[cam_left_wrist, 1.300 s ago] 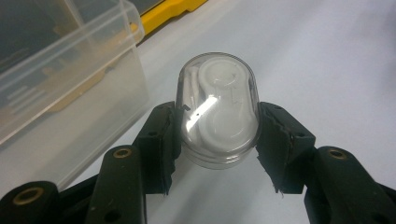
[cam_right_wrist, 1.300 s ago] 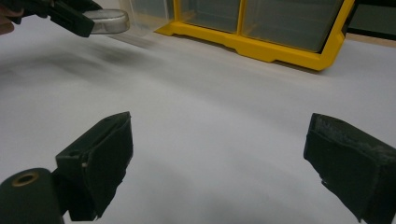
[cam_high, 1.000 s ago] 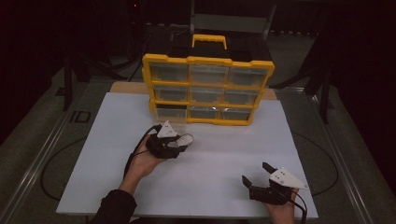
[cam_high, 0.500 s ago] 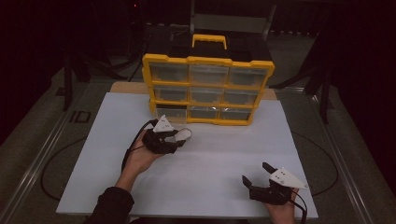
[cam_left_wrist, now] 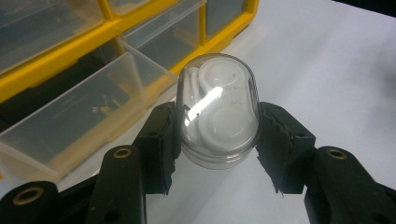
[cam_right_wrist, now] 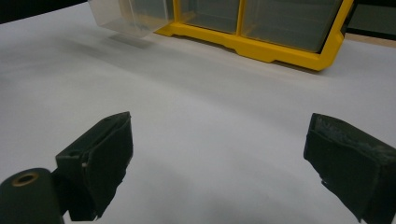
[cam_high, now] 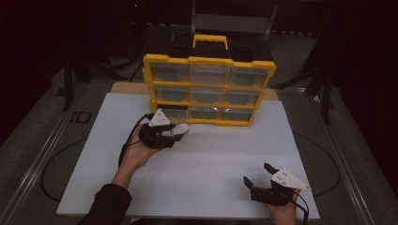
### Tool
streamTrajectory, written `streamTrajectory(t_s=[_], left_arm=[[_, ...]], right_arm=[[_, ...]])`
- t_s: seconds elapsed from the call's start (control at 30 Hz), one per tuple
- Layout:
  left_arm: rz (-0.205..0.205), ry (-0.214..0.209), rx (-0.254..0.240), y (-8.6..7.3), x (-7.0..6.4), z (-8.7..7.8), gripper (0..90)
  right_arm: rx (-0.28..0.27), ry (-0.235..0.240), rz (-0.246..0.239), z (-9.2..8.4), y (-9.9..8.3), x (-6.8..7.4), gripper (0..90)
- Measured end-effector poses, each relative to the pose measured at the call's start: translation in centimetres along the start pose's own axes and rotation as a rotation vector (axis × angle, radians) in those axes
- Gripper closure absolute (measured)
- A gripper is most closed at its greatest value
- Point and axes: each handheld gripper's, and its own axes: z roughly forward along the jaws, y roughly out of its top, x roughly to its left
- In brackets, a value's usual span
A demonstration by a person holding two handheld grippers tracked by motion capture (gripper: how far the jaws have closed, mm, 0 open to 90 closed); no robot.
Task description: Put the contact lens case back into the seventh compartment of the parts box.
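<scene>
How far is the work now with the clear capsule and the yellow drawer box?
Done: one bottom-row drawer of the yellow organizer stands pulled out. In hand: the left gripper clamps the clear capsule just before that drawer. Left: probably dropping it in and pushing the drawer shut. The right gripper waits open.

The white table [cam_high: 206, 154] is looked down on from above the person's side, facing forward toward the yellow drawer cabinet [cam_high: 209, 89]. From the left gripper, the cabinet [cam_left_wrist: 93, 42] is seen at close range, from above. From the right gripper, low over the table [cam_right_wrist: 196, 116], the cabinet [cam_right_wrist: 261, 28] is caught farther off.
</scene>
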Motion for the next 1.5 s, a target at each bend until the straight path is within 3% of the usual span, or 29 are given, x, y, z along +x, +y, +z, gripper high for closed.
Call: streamTrajectory(t_s=[0.37, 0.67, 1.5], left_arm=[[-0.010, 0.023, 0.007, 0.5, 1.0, -0.5, 50.1], [-0.043, 0.054, 0.015, 0.5, 2.6, -0.4, 50.1], [-0.107, 0.127, 0.043, 0.0, 5.0, -0.2, 50.0]], right_arm=[[0.002, 0.000, 0.000, 0.0, 0.0, 0.0, 8.2], [0.002, 0.000, 0.001, 0.0, 0.0, 0.0, 8.2], [0.003, 0.005, 0.001, 0.1, 0.0, 0.0, 8.2]])
